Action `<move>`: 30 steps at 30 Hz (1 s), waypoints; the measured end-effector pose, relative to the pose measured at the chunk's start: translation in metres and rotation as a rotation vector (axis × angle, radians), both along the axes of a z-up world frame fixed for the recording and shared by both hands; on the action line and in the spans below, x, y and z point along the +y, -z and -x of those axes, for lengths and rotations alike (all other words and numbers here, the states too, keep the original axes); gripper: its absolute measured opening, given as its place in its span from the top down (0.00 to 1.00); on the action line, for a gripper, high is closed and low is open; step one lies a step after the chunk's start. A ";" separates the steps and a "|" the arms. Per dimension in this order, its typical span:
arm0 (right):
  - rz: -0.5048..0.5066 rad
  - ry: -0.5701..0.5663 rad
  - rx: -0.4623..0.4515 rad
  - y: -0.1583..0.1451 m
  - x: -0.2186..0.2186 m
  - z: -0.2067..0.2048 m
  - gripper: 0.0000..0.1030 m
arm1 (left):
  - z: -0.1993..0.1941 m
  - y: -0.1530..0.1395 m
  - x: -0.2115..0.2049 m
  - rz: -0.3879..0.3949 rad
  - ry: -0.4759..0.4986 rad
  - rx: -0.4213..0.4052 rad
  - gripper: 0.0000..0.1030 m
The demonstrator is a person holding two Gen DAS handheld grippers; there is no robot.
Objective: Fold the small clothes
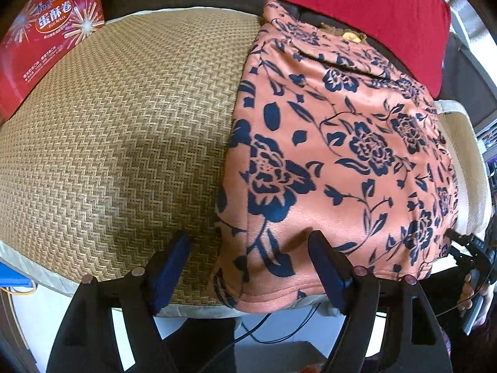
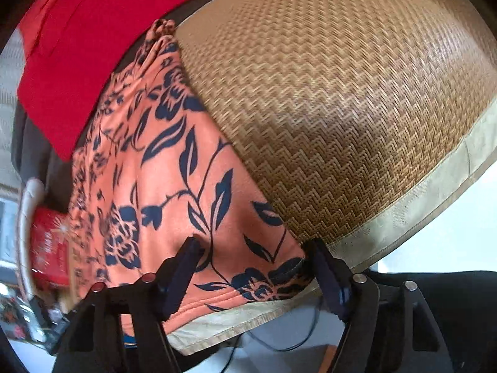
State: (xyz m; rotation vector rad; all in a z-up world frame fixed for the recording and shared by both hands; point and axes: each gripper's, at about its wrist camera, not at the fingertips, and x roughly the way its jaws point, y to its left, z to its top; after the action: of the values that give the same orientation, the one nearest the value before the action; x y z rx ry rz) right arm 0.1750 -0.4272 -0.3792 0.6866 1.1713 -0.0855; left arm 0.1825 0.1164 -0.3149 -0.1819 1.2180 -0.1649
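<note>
A salmon-orange garment (image 1: 335,143) with a navy flower print lies folded flat on the right part of a woven straw mat (image 1: 118,130). Its hem hangs a little over the mat's near edge. My left gripper (image 1: 248,248) is open low over the garment's near left corner, one finger over the mat and the other over the cloth. In the right wrist view the same garment (image 2: 161,186) lies left of the bare mat (image 2: 341,108). My right gripper (image 2: 253,251) is open astride its near right corner, and the pads do not pinch the cloth.
A red egg-roll box (image 1: 46,46) stands at the mat's far left. A red cloth (image 1: 357,9) lies behind the garment. The mat has a pale fabric border (image 2: 419,205) along its near edge. A black cable (image 1: 279,335) hangs below, over a white floor.
</note>
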 end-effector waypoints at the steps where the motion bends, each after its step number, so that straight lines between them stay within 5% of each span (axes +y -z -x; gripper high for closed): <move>1: 0.013 -0.011 -0.008 -0.003 0.002 0.002 0.49 | 0.001 -0.001 -0.001 0.015 0.006 -0.007 0.26; 2: 0.016 -0.019 -0.013 -0.005 0.002 0.003 0.57 | 0.002 -0.002 -0.002 0.030 0.013 -0.015 0.31; 4: 0.007 -0.062 -0.036 -0.011 0.007 0.004 0.79 | 0.005 -0.003 -0.003 0.044 0.024 -0.015 0.59; 6: 0.016 -0.096 -0.046 -0.014 0.017 0.003 0.81 | 0.005 -0.002 -0.005 0.046 0.022 -0.011 0.64; 9: -0.023 -0.129 -0.082 -0.017 0.021 0.005 0.81 | 0.008 -0.004 -0.008 0.058 0.036 -0.021 0.63; 12: -0.049 -0.114 -0.060 -0.015 0.024 0.002 0.77 | 0.007 0.000 -0.009 0.057 0.041 0.000 0.36; 14: -0.069 -0.114 -0.035 -0.012 0.022 0.000 0.77 | 0.009 0.000 -0.008 0.061 0.042 -0.008 0.36; 15: -0.073 -0.117 -0.032 -0.009 0.025 -0.001 0.76 | 0.008 -0.001 -0.007 0.071 0.046 -0.012 0.41; 16: -0.076 -0.128 -0.040 -0.009 0.026 -0.002 0.76 | 0.010 -0.002 -0.006 0.080 0.048 -0.015 0.65; 18: -0.094 -0.146 -0.056 -0.006 0.028 -0.009 0.80 | 0.009 0.000 -0.004 0.099 0.046 -0.007 0.93; 24: -0.169 -0.172 -0.151 -0.034 0.025 -0.016 0.87 | 0.011 -0.018 -0.006 0.144 0.063 -0.111 0.94; 30: -0.288 -0.177 -0.239 -0.074 0.009 -0.043 0.87 | -0.012 -0.042 0.007 0.234 0.039 -0.124 0.94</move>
State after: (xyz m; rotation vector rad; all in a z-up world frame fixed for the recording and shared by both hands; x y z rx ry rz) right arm 0.2177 -0.4179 -0.3050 0.8177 1.0172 0.3123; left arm 0.1947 0.1231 -0.2725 -0.3468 1.0778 -0.3489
